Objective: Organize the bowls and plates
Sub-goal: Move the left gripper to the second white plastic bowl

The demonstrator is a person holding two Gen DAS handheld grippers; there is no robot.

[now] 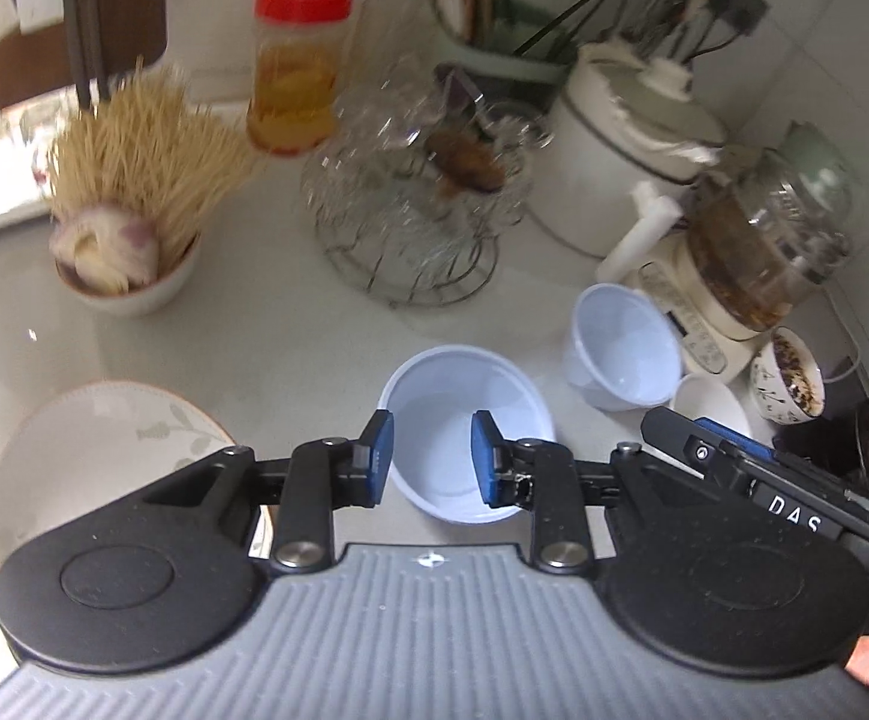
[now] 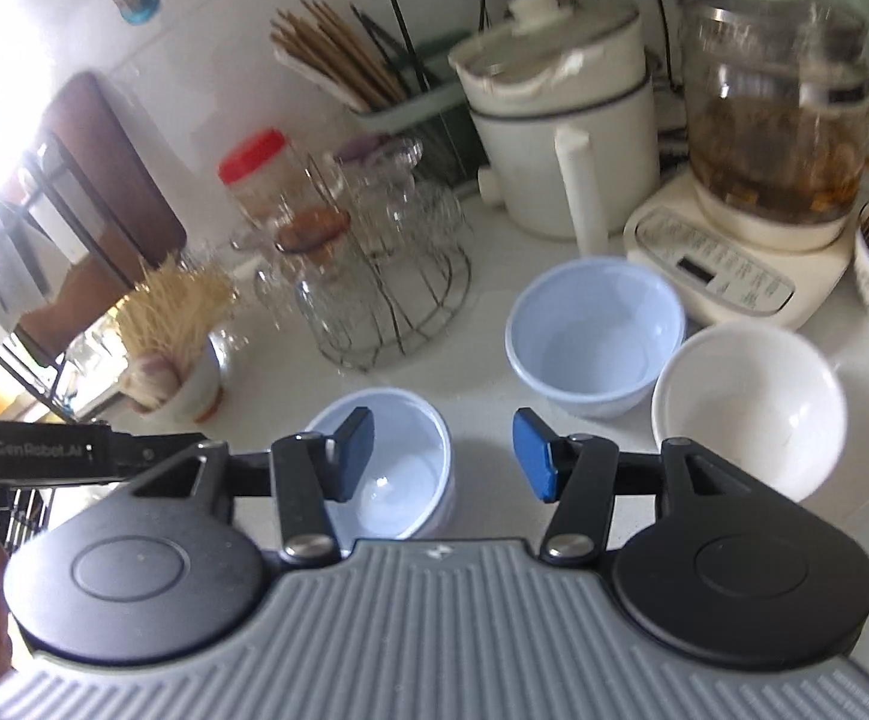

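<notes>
Left gripper [image 1: 431, 456] released, nothing between pads – hangs above blue bowl [image 1: 467, 432]. Right gripper [image 2: 443, 456] released, empty. Second blue bowl [image 2: 593, 336] at 1 o'clock, white bowl [image 2: 746, 408] at 3. Plate [image 1: 104, 450] apart at 9 – bowls likely grouped for nesting.

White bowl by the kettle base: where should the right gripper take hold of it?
Probably the rim of the white bowl, from above. It sits upright and empty, so one finger can drop inside the near wall. The right gripper is open and holds nothing. The blue bowl crowds its left side.
</notes>
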